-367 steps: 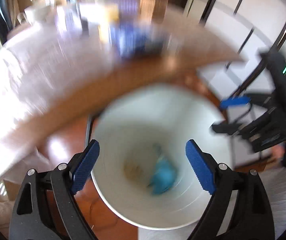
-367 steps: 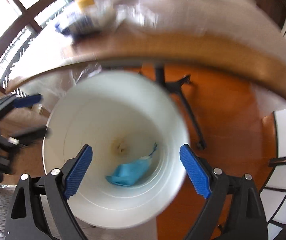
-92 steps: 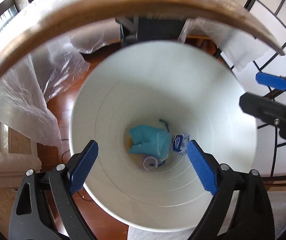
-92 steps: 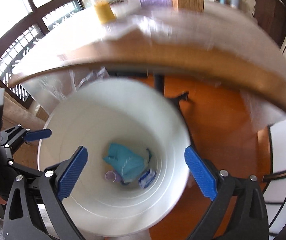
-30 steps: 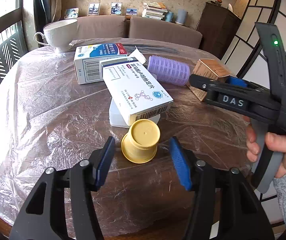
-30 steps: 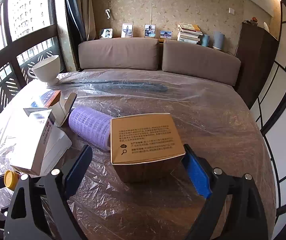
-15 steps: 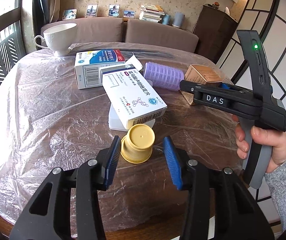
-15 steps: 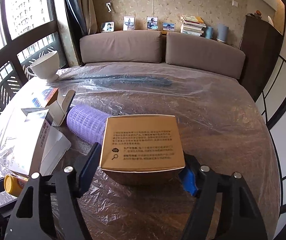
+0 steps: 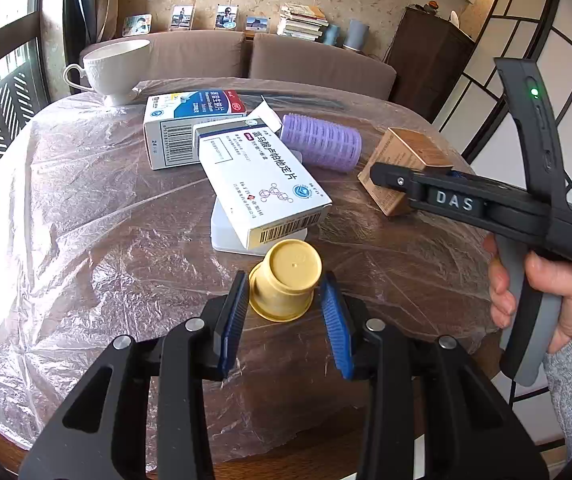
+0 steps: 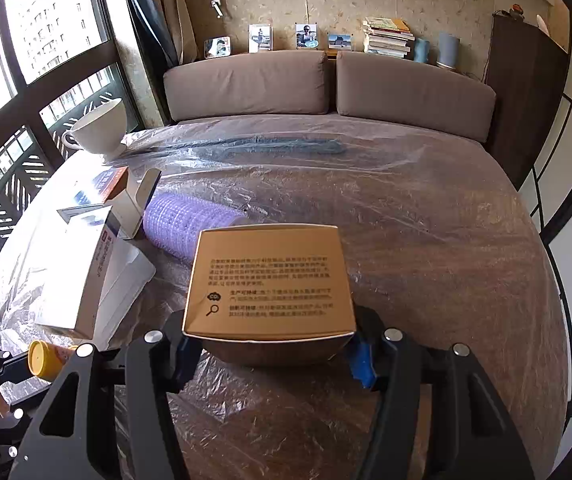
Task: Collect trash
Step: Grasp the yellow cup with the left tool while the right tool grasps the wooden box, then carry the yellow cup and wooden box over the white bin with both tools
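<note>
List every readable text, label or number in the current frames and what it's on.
"DAS": side of the right gripper.
"24": end face of the far medicine box; also a red "OTC" oval and a barcode, digits too small.
Near medicine box: Chinese lettering, too small to read reliably.
Brown box: Chinese paragraphs, too blurred.
Yellow cup: nothing.

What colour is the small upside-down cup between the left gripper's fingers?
Mustard yellow, plain, no print. The small cup shows best in the left wrist view, between the left gripper pads.
</note>
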The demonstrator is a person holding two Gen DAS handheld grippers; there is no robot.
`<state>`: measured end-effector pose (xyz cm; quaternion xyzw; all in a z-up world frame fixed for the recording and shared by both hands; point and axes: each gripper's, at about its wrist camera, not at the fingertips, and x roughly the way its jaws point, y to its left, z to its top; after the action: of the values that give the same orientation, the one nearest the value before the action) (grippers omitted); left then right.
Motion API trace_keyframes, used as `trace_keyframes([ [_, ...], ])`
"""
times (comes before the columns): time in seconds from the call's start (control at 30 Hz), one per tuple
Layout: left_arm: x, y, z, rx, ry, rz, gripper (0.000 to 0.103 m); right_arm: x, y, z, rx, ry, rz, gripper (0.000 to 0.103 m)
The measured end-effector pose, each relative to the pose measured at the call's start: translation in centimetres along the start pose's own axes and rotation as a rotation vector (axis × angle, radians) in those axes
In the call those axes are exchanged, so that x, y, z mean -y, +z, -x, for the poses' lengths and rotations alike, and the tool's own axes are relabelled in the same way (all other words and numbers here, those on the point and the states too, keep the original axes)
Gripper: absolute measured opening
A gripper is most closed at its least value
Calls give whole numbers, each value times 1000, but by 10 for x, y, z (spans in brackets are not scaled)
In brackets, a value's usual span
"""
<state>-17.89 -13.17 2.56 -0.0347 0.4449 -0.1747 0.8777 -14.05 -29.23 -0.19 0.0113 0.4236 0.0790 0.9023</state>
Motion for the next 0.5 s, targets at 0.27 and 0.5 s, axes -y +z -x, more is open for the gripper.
trace_keyframes([
  [0.27, -1, 2, 0, 10, -11, -6, 34, -2, -14, 17, 1, 14, -4, 58],
  [0.5, -2, 6, -6, 12, -6, -6, 35, -3, -24, 23, -1, 15, -21, 58],
])
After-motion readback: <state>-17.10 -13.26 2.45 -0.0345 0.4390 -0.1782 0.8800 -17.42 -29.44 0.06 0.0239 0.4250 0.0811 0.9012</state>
